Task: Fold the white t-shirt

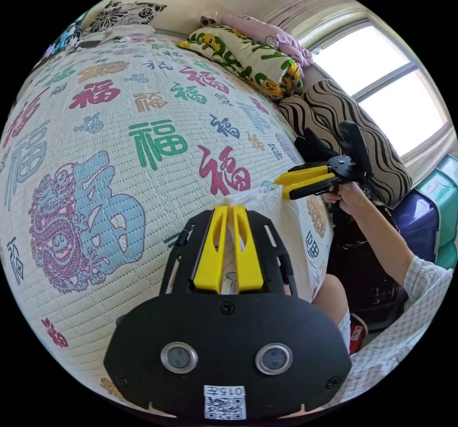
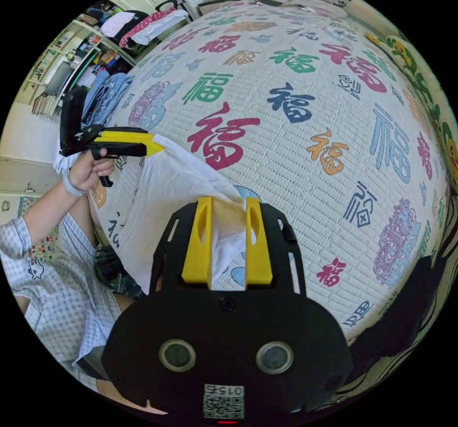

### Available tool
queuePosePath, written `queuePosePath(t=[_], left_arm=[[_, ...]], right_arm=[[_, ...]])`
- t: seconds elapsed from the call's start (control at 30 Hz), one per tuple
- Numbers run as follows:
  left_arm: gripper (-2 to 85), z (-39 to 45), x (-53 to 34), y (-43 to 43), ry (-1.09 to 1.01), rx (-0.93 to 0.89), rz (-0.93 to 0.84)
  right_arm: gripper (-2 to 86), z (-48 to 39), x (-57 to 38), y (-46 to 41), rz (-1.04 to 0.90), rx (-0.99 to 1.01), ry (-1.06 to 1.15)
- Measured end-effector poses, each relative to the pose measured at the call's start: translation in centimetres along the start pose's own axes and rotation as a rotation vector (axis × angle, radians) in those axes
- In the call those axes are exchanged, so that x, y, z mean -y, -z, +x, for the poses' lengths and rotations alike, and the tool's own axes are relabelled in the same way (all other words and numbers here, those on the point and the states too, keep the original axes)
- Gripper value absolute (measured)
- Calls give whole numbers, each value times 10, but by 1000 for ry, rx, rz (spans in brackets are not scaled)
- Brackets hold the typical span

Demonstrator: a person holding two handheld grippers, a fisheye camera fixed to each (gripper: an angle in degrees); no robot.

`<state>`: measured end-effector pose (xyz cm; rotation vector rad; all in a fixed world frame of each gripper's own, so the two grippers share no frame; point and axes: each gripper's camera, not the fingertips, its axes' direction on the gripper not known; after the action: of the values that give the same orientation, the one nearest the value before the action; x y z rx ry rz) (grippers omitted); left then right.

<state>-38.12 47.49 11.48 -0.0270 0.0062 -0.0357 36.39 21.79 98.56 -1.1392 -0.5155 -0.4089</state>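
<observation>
Holding item: white t-shirt (image 2: 162,198), pinched at two points and hung over the near edge of the bed (image 2: 305,112), most of its cloth draping down the bed's side; you have it lifted, by my reading, to spread it flat before the first fold.

Left gripper (image 1: 229,217): jaws nearly together with a thin bunch of shirt cloth clamped between them; in the right gripper view it sits off the bed's near edge (image 2: 155,148), nipping the shirt's far corner, your hand (image 2: 88,167) on its handle.

Right gripper (image 2: 228,210): jaws apart by the thickness of a wad of shirt cloth, both pressing on it; in the left gripper view it meets the cloth (image 1: 281,186) just off the bed's edge.

Bed cover: printed, bare of other laundry; room enough to lay the shirt down.

Around the bed: patterned pillows (image 1: 248,60) and a striped cushion (image 1: 353,131) along the window side; shelves (image 2: 71,69) and piled clothes (image 2: 143,24) beyond the far corner; none lies in the shirt's way.

Watch: your knee (image 1: 331,298) stands close under the hanging cloth.
</observation>
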Motion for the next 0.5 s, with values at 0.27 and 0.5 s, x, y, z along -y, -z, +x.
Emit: queuePosePath(t=[0.27, 0.5], left_arm=[[10, -2, 4, 8, -58, -43, -49], [0, 29, -32, 76, -278, -135, 92]], right_arm=[[47, -19, 0, 24, -16, 21, 16], [40, -87, -77, 82, 199, -56, 130]])
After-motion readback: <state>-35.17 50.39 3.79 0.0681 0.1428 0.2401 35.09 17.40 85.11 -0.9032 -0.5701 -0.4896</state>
